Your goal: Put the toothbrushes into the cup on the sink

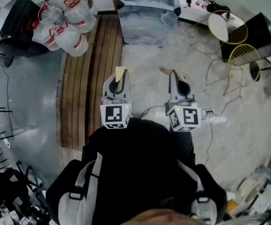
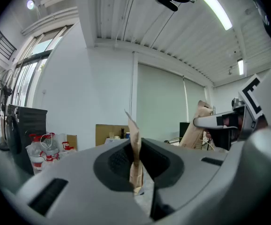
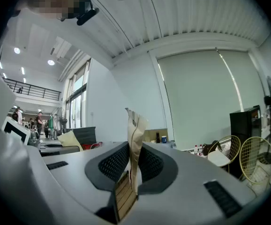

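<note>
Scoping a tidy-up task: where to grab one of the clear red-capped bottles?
Probably the neck under the red cap, from the side: the clear bottles stand upright, packed together, bodies likely too wide for the jaws.

Grey concrete floor [image 1: 248,139], slatted wooden platform [image 1: 86,78] on it, large water bottles [image 1: 63,25], white power strip [image 1: 215,119]

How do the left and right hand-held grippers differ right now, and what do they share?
The left hand-held gripper hangs over the edge of the wooden slats; the right hand-held gripper is over grey floor. A white power strip lies beside the right one, none by the left. Both have tan-wrapped jaws pressed together, holding nothing.
</note>
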`<state>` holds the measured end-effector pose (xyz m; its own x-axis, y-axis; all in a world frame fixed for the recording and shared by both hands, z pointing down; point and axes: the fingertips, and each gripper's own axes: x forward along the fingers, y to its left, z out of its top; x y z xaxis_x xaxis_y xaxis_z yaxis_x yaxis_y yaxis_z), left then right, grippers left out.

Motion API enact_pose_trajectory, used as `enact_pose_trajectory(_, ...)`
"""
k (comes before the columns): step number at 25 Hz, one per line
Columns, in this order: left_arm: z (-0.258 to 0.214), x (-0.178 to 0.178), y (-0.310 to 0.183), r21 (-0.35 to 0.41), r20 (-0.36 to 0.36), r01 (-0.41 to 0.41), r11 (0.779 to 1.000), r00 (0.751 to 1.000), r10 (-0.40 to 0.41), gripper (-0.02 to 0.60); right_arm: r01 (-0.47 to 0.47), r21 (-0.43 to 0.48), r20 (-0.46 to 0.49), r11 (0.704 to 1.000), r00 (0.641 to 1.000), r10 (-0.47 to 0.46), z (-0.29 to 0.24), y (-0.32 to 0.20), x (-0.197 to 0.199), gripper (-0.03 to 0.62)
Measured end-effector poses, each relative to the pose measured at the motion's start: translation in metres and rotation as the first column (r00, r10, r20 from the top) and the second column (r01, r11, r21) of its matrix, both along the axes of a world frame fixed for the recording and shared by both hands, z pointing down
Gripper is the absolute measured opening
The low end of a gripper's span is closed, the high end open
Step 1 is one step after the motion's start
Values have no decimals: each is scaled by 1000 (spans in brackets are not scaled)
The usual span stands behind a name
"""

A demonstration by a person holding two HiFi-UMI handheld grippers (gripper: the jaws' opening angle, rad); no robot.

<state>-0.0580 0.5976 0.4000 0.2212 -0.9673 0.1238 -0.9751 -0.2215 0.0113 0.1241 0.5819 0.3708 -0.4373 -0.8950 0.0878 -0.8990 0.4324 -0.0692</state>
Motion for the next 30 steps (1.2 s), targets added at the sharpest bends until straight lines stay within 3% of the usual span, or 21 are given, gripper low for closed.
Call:
enact_pose_trajectory(3, -3, -6, -2, 11, -47, 8, 1000, 999, -7, 31, -9, -1, 10, 1000, 1000, 9, 3, -1, -7, 49)
enact_pose_trajectory(12, 0, -50, -7, 27, -64, -34, 999, 997, 36, 31, -61, -3, 47, 998, 997, 61, 3, -2, -37, 49)
enact_pose_trajectory(19, 14, -58, -15, 11, -80, -73, 997, 994, 74, 31, -87, -9, 32, 996, 996, 87, 4, -5, -47, 49)
enact_pose_trajectory(30, 14, -58, -127, 21, -31, -91, 996, 995, 91, 31, -82, 15, 68, 997, 994, 80, 12, -118, -48, 49)
